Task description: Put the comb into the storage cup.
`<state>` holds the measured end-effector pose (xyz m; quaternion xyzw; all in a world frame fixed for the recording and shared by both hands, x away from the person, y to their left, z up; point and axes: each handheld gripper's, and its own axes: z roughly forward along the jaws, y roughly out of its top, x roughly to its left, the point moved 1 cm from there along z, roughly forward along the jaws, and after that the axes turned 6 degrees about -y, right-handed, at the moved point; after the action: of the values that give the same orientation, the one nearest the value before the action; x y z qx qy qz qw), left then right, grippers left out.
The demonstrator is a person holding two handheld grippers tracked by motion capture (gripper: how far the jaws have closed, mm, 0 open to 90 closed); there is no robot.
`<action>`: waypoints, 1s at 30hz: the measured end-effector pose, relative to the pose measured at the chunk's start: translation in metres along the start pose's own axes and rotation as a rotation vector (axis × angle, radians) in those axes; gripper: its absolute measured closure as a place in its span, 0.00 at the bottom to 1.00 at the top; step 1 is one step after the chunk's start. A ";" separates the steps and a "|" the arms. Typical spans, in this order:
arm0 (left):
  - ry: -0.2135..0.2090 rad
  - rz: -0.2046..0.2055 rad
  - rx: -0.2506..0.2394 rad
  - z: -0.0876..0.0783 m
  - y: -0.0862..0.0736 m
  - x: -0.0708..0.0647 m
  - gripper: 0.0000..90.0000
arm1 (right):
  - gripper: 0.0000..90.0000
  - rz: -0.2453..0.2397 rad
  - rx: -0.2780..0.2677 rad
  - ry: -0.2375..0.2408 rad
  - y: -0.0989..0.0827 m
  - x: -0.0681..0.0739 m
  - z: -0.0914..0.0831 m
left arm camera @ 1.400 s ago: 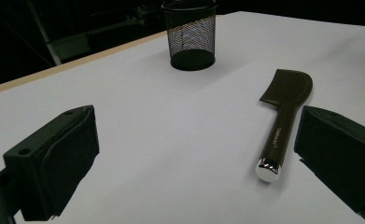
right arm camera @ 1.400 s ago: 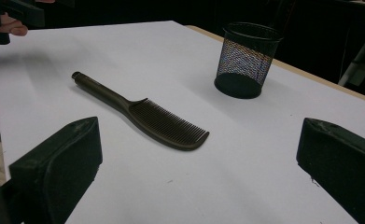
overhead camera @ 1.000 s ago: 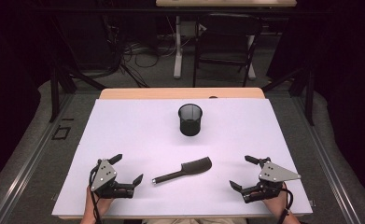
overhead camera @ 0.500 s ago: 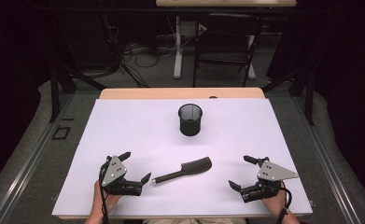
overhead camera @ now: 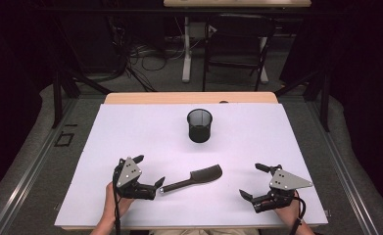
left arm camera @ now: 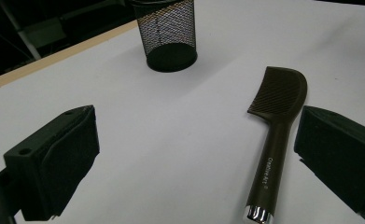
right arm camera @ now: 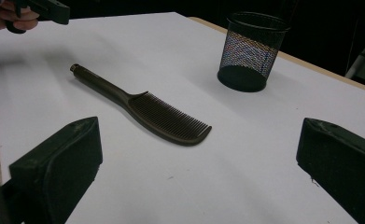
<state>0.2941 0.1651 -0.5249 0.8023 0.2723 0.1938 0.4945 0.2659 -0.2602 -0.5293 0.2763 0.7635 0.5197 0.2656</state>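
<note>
A dark brown comb (overhead camera: 194,178) lies flat on the white table near its front, handle toward the left gripper. In the left gripper view the comb (left arm camera: 274,139) lies just inside the right jaw. My left gripper (overhead camera: 149,172) is open, its nearer jaw close to the handle's metal tip. A black mesh pen cup (overhead camera: 199,125) stands upright at the table's middle; the cup (left arm camera: 167,33) is empty. My right gripper (overhead camera: 254,181) is open at the front right, apart from the comb (right arm camera: 143,106). The cup (right arm camera: 252,50) stands beyond the comb.
The white table top (overhead camera: 130,132) has a bare wooden strip (overhead camera: 189,98) along its far edge. Behind it stand a dark chair (overhead camera: 235,49), a table leg and cables on the floor. The left hand and gripper (right arm camera: 28,11) appear in the right gripper view's top left corner.
My left gripper has slid right along the front of the table, up to the comb's handle tip. The right gripper, comb and cup have stayed in place.
</note>
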 end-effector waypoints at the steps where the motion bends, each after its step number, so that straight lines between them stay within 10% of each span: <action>1: 0.000 0.000 0.000 0.000 0.000 0.000 0.00 | 0.00 0.000 0.000 0.000 0.000 0.000 0.000; 30: -0.048 0.017 0.111 0.025 0.024 -0.003 0.00 | 0.00 -0.004 0.010 0.014 0.000 0.003 0.003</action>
<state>0.3121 0.1373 -0.5141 0.8353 0.2640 0.1633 0.4538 0.2653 -0.2563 -0.5304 0.2726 0.7685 0.5172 0.2599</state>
